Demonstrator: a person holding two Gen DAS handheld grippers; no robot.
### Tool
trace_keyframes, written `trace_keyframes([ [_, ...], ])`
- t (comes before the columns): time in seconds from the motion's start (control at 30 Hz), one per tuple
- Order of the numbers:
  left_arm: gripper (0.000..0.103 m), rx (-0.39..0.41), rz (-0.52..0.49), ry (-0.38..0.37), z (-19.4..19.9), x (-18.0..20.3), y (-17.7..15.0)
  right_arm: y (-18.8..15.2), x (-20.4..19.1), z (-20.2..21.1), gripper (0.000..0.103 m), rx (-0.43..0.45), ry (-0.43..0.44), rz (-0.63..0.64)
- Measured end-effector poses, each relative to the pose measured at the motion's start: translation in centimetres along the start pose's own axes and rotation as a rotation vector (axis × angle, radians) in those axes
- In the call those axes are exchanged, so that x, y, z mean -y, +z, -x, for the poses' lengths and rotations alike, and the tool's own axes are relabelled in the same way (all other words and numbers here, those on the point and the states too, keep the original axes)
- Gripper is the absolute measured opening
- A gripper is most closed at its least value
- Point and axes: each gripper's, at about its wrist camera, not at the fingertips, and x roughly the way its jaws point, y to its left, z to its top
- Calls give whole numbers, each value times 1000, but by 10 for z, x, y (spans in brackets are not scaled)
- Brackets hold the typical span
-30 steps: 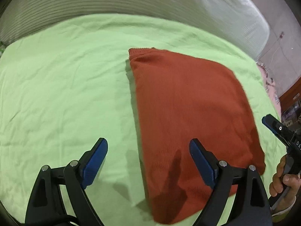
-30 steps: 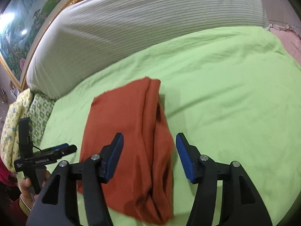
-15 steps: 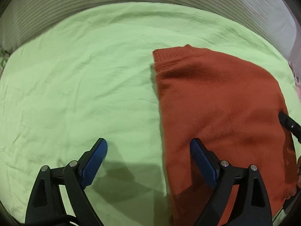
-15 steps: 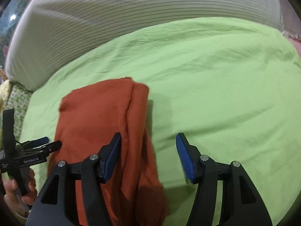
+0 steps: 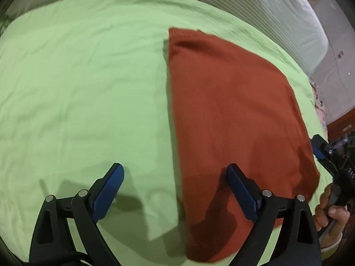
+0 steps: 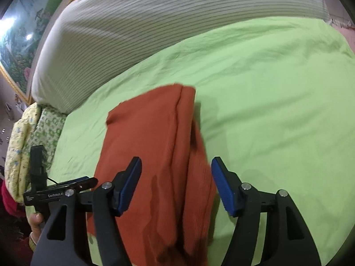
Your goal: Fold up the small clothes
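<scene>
While both grippers' jaws open wider than before, untouched, the folded rust garment (image 5: 233, 115) lies flat.

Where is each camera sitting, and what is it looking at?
Left wrist: sits on the left gripper, looking down at the green sheet and red garment; its jaws are opening, with nothing gripped; the person's other hand shows at the right edge.
Right wrist: sits on the right gripper, facing the striped pillow; its jaws are opening above the garment, not pinching it.
Both share the garment, the sheet and the pillow.
</scene>
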Motion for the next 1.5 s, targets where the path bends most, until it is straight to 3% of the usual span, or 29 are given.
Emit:
trace_keyframes([
  [0.23,103,28,-130,78,-17,37,-29,-21,1,-14,67,-54,-4,-1],
  [0.5,103,30,-114,57,-20,35,-22,-10,-1,-29,67,-55,-78,74],
  [0.67,103,49,-118,40,-26,35,-15,-15,7,-44,67,-107,8,23],
  [0.77,85,57,-175,-3,-24,41,-22,-21,8,-41,64,-104,31,27],
  [0.8,67,54,-188,-40,-19,40,-26,-21,9,-41,61,-107,38,21],
  [0.87,60,66,-186,-44,-17,42,-27,-20,13,-42,43,-124,89,-16],
  [1.03,33,95,-166,-57,-9,35,-27,-24,9,-39,34,-111,109,-36],
  [1.23,23,117,-193,-11,5,48,-30,-28,-4,-31,31,-69,108,-27],
  [1.5,20,174,-198,-16,41,33,-43,-36,-41,-9,29,-37,130,38],
])
